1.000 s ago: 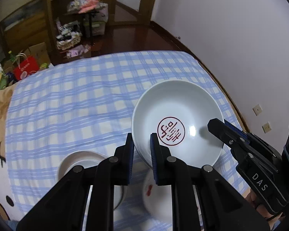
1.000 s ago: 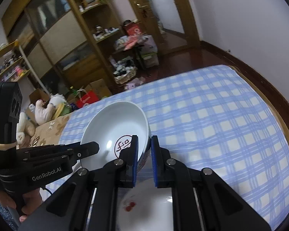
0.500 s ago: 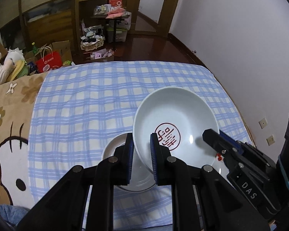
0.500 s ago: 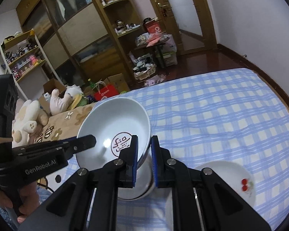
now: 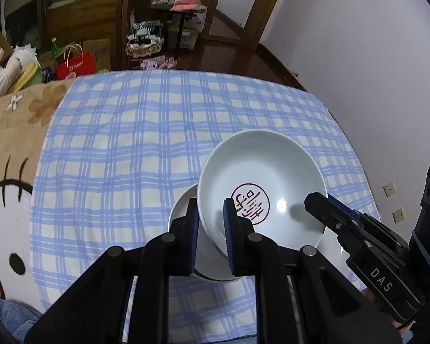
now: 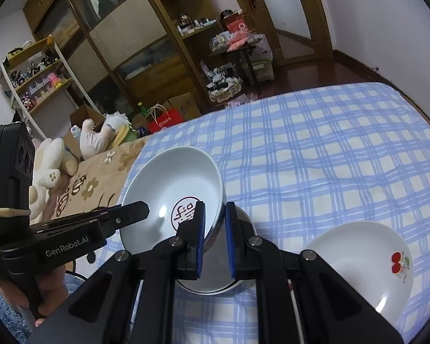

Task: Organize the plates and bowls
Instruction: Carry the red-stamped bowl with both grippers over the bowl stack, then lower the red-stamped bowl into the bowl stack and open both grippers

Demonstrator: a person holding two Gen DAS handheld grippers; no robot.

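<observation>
Bed cover: blue-and-white checked cloth (image 5: 134, 149), under all the dishes.
Held dish: white ceramic bowl with red seal mark (image 5: 261, 180), tilted above a second white bowl (image 5: 183, 203).
Plate: white, cherry-printed (image 6: 367, 255), right of the bowls.
Left gripper (image 5: 210, 235): clamped on the held bowl's rim.
Right gripper (image 6: 215, 238): clamped on its opposite rim.

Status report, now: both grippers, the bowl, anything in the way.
Left gripper and right gripper clamped on stamped bowl's rims. Bowl over second bowl. Cherry plate alongside, clear.
</observation>
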